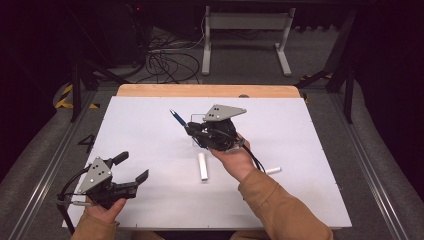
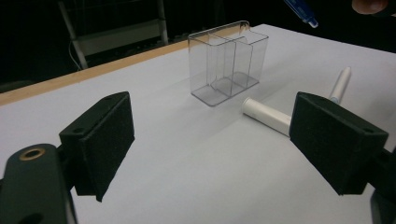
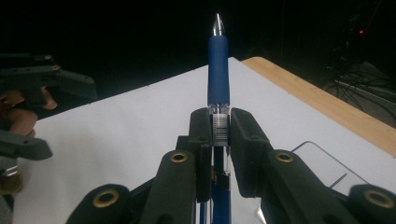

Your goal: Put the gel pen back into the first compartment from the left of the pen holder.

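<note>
Right gripper [image 1: 187, 127], held above the middle of the table [image 1: 310, 150], pinches a blue pen [image 3: 218, 70] between its pads, tip pointing away from the hand. Directly beneath it stands a clear box [image 2: 229, 60] with inner dividers, upright and open at the top. Two white tubes lie near the box: one [image 1: 202, 166] just in front of it, another [image 1: 273, 170] farther to the right, partly behind the forearm. Left gripper [image 1: 131, 170], jaws spread and holding nothing, rests near the table's front left corner, well apart from the box.
</note>
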### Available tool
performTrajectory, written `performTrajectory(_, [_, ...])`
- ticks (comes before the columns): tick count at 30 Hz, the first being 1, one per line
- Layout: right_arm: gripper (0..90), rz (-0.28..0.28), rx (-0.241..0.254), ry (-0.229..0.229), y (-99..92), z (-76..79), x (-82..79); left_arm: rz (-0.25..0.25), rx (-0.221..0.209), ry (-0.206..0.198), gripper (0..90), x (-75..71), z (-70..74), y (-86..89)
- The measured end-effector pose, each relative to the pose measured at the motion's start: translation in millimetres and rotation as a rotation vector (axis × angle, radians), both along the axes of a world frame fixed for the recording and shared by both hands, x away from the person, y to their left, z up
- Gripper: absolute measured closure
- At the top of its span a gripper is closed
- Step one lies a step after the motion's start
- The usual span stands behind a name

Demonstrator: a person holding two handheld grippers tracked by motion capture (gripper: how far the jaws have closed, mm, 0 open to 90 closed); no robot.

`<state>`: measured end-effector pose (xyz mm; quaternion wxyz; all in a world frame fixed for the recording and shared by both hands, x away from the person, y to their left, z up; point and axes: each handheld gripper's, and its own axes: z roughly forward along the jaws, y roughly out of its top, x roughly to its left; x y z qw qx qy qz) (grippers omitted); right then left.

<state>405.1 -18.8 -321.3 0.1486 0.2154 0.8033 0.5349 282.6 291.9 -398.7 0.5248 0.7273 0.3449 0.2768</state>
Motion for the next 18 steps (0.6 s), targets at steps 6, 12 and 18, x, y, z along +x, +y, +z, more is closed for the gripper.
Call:
performTrajectory(6, [79.5,-0.032,0.037,-0.016,-1.0,-1.6,7.9,-0.001,0.007,-0.002,14.8,0.4,0.0,-0.2])
performTrajectory(12, [79.3,-0.067,0.069,-0.026,-0.7,-7.7,20.1,-0.001,0.000,0.001,14.8,0.0,-0.1,-0.3])
performTrajectory(18, [79.3,-0.107,0.077,-0.045,0.3,-16.5,34.8,-0.002,0.002,-0.002,14.8,0.5,-0.4,-0.2])
